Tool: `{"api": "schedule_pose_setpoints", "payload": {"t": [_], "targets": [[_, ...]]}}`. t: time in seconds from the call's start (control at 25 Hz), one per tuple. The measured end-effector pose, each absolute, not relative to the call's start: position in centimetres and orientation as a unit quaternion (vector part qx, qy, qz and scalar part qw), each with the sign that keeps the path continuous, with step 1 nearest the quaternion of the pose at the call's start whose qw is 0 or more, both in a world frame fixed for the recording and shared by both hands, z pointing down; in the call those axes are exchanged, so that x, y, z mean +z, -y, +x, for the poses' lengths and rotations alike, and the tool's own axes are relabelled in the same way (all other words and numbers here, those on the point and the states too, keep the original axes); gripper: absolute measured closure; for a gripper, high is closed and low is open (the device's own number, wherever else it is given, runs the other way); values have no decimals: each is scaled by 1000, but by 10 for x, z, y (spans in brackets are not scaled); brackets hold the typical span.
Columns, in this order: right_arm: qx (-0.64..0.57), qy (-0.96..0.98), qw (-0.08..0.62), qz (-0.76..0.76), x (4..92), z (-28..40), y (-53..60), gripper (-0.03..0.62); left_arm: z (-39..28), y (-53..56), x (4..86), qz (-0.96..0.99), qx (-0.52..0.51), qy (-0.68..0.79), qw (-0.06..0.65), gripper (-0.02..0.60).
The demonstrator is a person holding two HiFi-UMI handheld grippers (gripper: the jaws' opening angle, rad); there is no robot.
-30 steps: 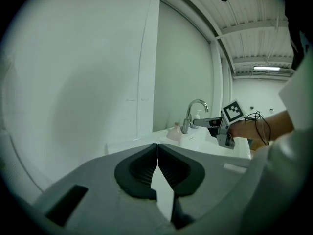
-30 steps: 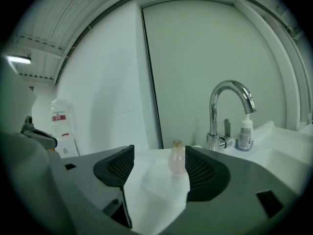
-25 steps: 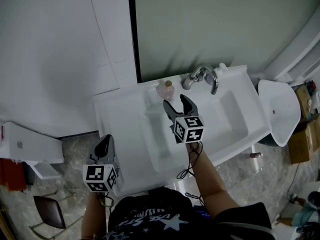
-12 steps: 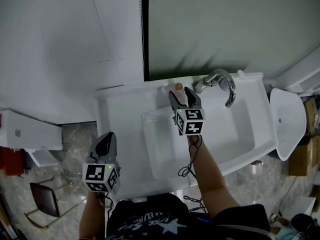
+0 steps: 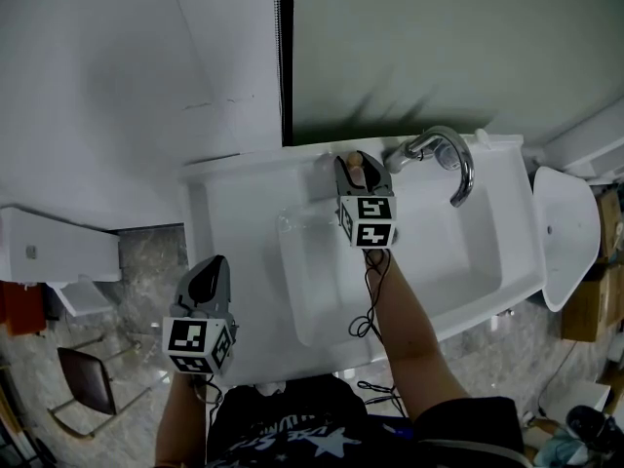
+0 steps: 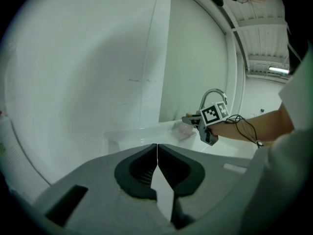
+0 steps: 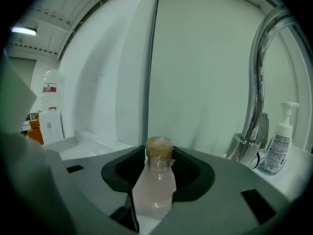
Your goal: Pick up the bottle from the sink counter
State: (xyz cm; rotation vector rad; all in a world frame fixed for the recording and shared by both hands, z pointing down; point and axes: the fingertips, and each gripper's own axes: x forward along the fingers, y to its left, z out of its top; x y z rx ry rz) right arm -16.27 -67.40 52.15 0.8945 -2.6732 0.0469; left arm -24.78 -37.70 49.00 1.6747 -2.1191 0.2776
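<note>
A small clear bottle point(image 7: 155, 180) of pale pink liquid with a tan cap stands on the white sink counter point(image 5: 234, 213) by the back wall, left of the tap. My right gripper point(image 7: 156, 163) is closing with the bottle between its jaws, and both sides touch it. From above, the bottle's cap point(image 5: 356, 173) shows between the right gripper's point(image 5: 359, 164) fingers. The left gripper view shows the bottle point(image 6: 185, 129) at the far gripper's tip. My left gripper point(image 5: 207, 273) hangs off the counter's front left corner, its jaws shut and empty.
A curved chrome tap point(image 5: 444, 154) rises just right of the bottle, with a white pump dispenser point(image 7: 278, 143) beyond it. The basin point(image 5: 322, 281) lies below my right arm. A white curved fixture point(image 5: 565, 232) stands at right, a chair point(image 5: 83, 388) at lower left.
My right gripper moved forward over the basin to the back ledge and narrowed its jaws around the bottle. The left gripper stayed where it was.
</note>
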Motion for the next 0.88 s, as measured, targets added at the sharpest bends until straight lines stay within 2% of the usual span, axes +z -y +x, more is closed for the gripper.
{"api": "schedule_pose_setpoints", "payload": {"t": [0.12,0.32,0.88], "targets": [[25,935,157,318,521,-163,675,449,-249,373,491,600,99,764,214,561],[16,933,166,318,514,-163,667,451,-254,357,491,595,93,769,217,561],[16,933,125,337,428,-127,562,451,-250,296,445,634,65,752,171,561]]}}
